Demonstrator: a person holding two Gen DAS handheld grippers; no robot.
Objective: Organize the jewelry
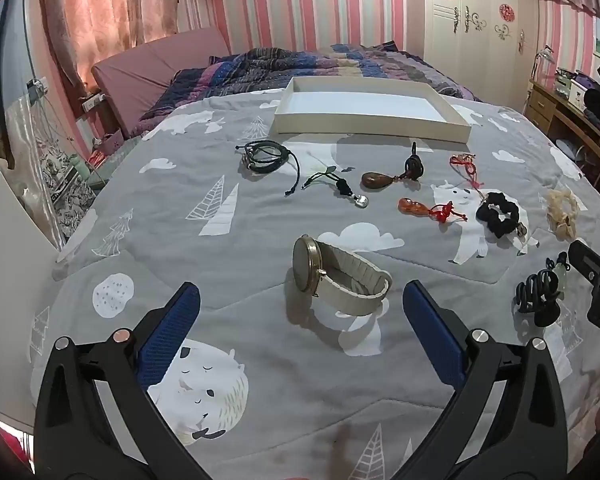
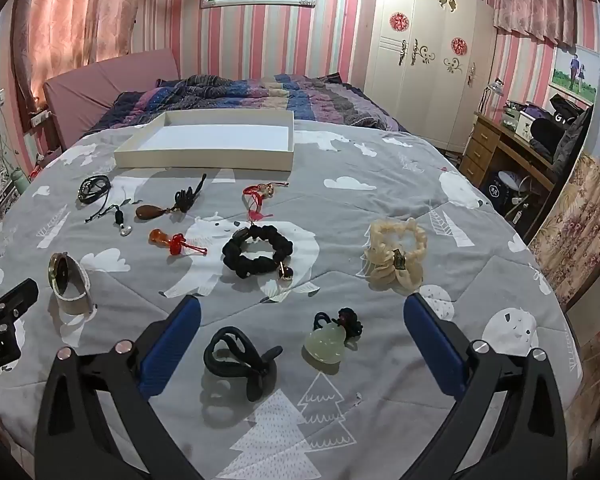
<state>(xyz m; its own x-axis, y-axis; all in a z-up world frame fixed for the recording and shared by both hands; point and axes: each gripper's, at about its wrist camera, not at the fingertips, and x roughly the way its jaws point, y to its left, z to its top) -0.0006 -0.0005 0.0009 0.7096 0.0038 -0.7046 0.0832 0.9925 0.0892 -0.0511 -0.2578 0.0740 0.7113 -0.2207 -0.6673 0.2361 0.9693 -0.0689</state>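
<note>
A shallow white box lies at the far side of the grey quilt. My left gripper is open, just short of a gold watch with a white strap. My right gripper is open above a black hair claw and a pale green jade pendant. Farther out lie a black scrunchie, a cream scrunchie, an orange gourd charm, a brown pendant, a red cord charm and a black cord bracelet.
A rumpled striped duvet lies behind the box. A wooden desk and a white wardrobe stand at the right. The bed's edge drops off at the left and the right.
</note>
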